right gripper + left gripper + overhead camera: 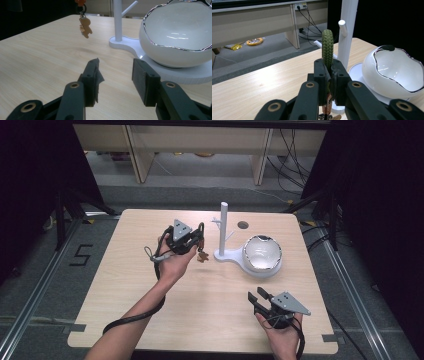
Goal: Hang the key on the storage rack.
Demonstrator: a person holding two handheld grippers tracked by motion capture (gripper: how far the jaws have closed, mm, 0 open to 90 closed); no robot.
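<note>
Pale wood covered the desk (150,290), where a white stand (223,227) stood beside a white bowl (262,255). Left of the stand, the left gripper (329,75) had its fingers clamped on a green braided keychain loop (327,48), its charm (85,26) dangling above the desk. The right gripper (115,77) rested near the desk's front edge, fingers apart.

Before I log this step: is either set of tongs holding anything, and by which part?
The left tongs are shut on the keychain's green braided strap, its charms dangling below. The right tongs stand open, holding nothing.
</note>
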